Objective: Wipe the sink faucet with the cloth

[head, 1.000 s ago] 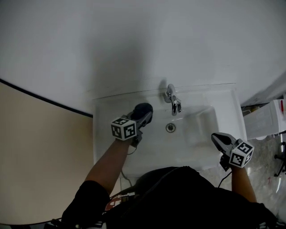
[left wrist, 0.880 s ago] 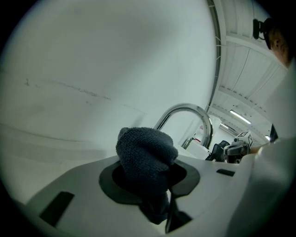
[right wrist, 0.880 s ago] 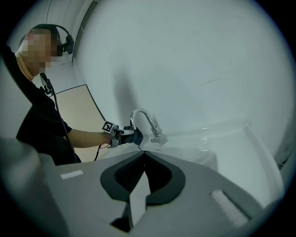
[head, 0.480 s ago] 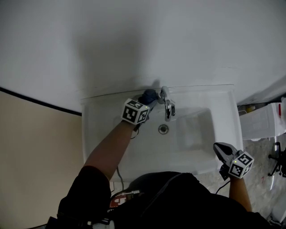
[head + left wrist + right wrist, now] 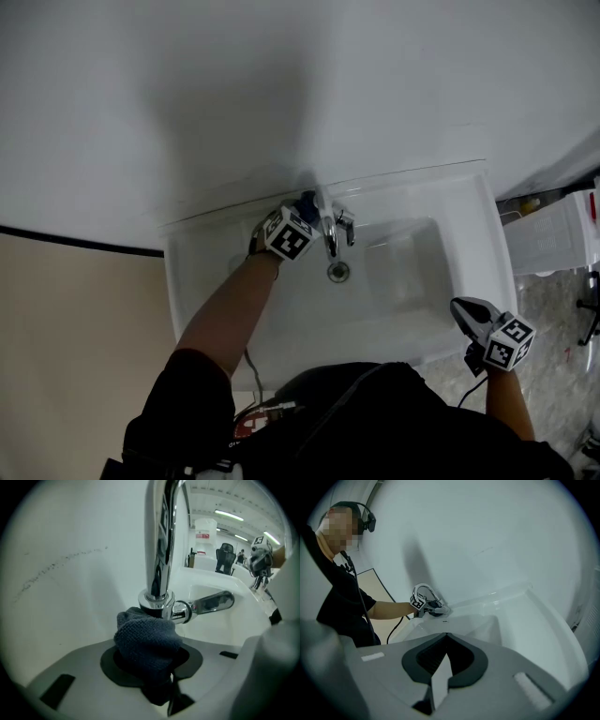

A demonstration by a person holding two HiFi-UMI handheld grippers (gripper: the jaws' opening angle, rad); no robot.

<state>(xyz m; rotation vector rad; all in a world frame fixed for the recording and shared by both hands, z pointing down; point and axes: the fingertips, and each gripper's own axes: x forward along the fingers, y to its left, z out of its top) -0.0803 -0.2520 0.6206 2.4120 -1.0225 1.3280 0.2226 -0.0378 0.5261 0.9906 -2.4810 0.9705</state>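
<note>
A chrome faucet (image 5: 328,227) rises at the back rim of the white sink (image 5: 450,202). My left gripper (image 5: 302,212) is shut on a bunched dark blue cloth (image 5: 307,201), just left of the faucet's base. In the left gripper view the cloth (image 5: 146,641) bulges from the left gripper (image 5: 152,662) and touches the collar of the faucet (image 5: 159,550) at its foot, beside the lever (image 5: 213,603). My right gripper (image 5: 469,309) hangs off the sink's front right corner, shut and holding nothing. In its own view the right gripper (image 5: 440,679) faces the sink (image 5: 543,620).
A white wall stands close behind the sink. The drain (image 5: 337,272) lies in the basin below the spout. A white container (image 5: 553,248) stands on the floor to the right. A beige panel (image 5: 56,356) fills the lower left. A cable (image 5: 251,370) hangs by the left arm.
My left gripper has moved with the cloth from over the basin back to the faucet's base, rolling as it went. The right gripper has sunk a little at the front right corner.
</note>
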